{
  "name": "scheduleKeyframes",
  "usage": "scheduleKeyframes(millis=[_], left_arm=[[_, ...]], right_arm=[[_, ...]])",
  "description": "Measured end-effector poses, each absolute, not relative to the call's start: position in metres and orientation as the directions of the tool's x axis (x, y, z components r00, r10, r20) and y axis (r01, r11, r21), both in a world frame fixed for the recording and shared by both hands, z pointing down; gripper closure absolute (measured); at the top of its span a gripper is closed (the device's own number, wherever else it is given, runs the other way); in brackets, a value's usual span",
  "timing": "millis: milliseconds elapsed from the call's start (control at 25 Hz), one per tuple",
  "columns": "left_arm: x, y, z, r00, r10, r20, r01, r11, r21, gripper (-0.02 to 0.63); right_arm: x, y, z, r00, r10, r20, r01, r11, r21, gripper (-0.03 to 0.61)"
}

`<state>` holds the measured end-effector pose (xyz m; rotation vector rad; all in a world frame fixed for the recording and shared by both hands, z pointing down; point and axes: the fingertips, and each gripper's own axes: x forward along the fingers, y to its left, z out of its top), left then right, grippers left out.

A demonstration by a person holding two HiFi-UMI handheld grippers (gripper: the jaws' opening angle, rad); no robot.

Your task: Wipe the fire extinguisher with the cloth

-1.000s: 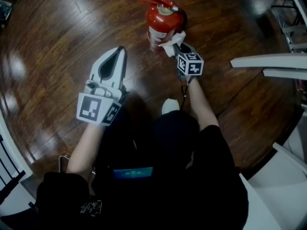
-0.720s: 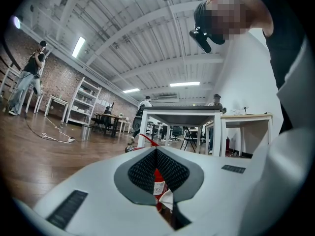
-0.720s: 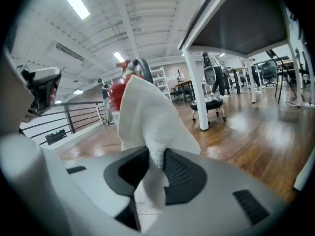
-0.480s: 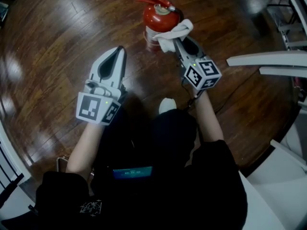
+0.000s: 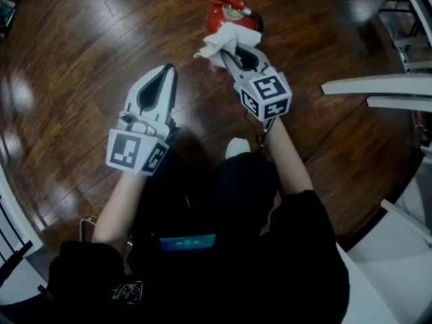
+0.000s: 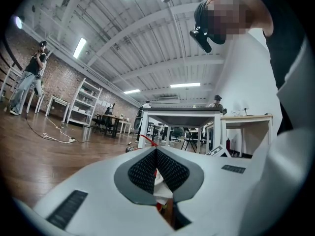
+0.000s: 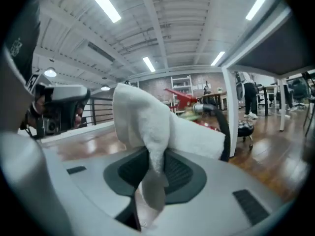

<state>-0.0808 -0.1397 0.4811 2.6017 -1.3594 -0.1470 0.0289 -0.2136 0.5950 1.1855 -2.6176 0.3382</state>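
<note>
Right gripper [image 5: 228, 54] pinches cloth [image 5: 226, 38] at 6 o'clock of fire extinguisher [image 5: 229, 15], left gripper [image 5: 169, 69] pressed together, empty; advise firm pinch, cloth bulk pressed onto cylinder.

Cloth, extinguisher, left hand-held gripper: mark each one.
Cloth [image 5: 228, 39], head view, bunched middle.
Extinguisher [image 5: 217, 19], head view, red shoulder.
Left hand-held gripper [image 5: 169, 69], head view, between its closed fingertips.

Red fire extinguisher [image 5: 229, 15] stands upright on the floor [image 5: 101, 59], crumpled white cloth [image 5: 226, 40] at its near side
</note>
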Motion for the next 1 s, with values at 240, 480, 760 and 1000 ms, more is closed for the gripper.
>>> scheduleKeyframes(millis=[240, 480, 760, 1000], left_arm=[[-0.082, -0.138, 0.483, 0.565, -0.825, 0.009, -0.805, -0.548, 0.225, 0.611], [-0.085, -0.139, 0.482, 0.557, -0.831, 0.01, -0.811, -0.541, 0.222, 0.611], [-0.085, -0.142, 0.484, 0.554, -0.832, 0.01, -0.812, -0.538, 0.227, 0.611], [-0.081, -0.142, 0.487, 0.56, -0.828, 0.015, -0.809, -0.542, 0.228, 0.611]], right_arm=[[0.02, -0.213, 0.697, -0.62, -0.62, 0.481, -0.733, 0.676, -0.073, 0.471], [0.028, -0.209, 0.759, -0.573, -0.573, 0.585, -0.752, 0.651, -0.099, 0.471], [0.028, -0.203, 0.668, -0.689, -0.614, 0.386, -0.713, 0.671, -0.206, 0.47], [0.043, -0.216, 0.554, -0.705, -0.7, 0.111, -0.7, 0.662, -0.269, 0.467]])
